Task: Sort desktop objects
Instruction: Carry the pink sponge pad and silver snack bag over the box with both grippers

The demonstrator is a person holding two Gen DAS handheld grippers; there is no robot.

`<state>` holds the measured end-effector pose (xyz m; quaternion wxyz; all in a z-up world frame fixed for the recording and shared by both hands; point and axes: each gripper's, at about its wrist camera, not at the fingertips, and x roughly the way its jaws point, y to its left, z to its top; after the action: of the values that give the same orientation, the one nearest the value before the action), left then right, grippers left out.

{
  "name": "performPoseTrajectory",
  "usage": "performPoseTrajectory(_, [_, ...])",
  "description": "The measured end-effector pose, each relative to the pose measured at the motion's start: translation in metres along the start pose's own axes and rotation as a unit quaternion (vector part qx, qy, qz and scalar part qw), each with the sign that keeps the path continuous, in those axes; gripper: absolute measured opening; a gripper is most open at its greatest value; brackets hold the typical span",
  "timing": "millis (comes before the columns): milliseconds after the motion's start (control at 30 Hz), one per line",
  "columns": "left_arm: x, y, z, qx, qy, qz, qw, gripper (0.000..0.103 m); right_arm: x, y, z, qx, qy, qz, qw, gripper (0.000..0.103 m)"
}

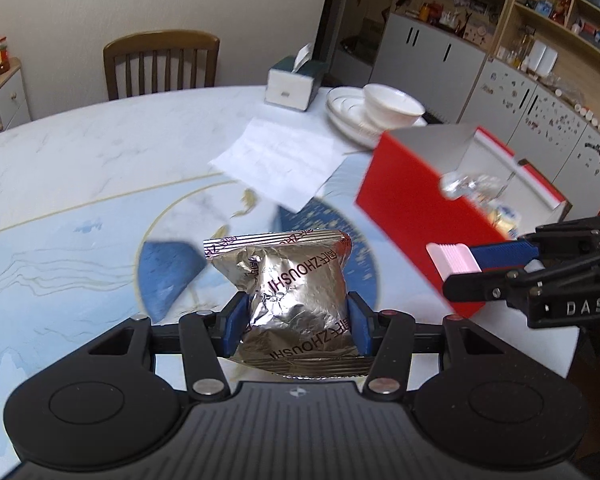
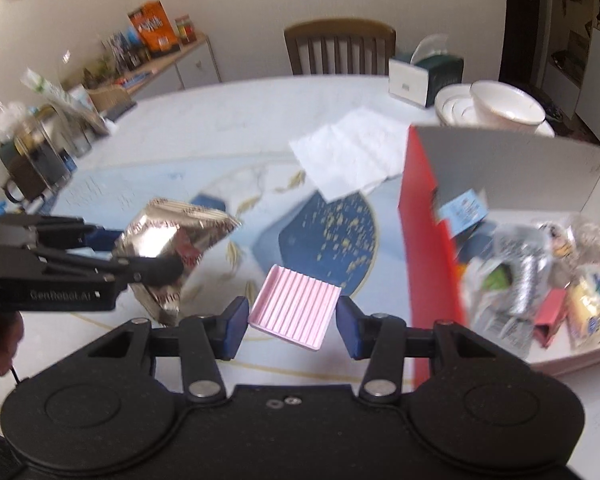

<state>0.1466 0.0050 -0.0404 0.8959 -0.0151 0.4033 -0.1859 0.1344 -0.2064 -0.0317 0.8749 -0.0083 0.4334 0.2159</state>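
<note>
A crumpled silver foil snack packet (image 1: 296, 276) hangs above the table, and my left gripper (image 1: 296, 304) is shut on its lower half. The right wrist view shows the same packet (image 2: 172, 236) in the left gripper (image 2: 140, 252) at the left. My right gripper (image 2: 292, 320) is shut on a pink ribbed tray (image 2: 296, 304), lifted off the table beside the red box (image 2: 424, 220). In the left wrist view the right gripper (image 1: 462, 270) holds the pink tray (image 1: 452, 258) against the red box's (image 1: 412, 208) near wall. The open box holds several packets.
On the round marble table (image 1: 80, 152), behind the box, lie a white paper sheet (image 1: 276, 160), a tissue box (image 1: 292, 84) and stacked plates with a bowl (image 1: 380, 112). A wooden chair (image 1: 160, 64) stands at the far edge. A kettle and jars (image 2: 36, 152) crowd the left edge.
</note>
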Motion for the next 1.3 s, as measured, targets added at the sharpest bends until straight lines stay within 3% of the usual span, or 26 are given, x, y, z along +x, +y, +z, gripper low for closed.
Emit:
performPoseTrajectory(533, [0.003, -0.097, 0.039, 0.016, -0.035, -0.019, 0.9991, 0.051, -0.062, -0.096, 0.020, 0.027, -0.061, 0.018, 0.998, 0.047])
performPoseTrajectory(1300, [0.067, -0.193, 0.079, 0.078, -0.027, -0.050, 0.9953, 0.051, -0.090, -0.214, -0.002, 0.073, -0.075, -0.047, 0.993, 0.047])
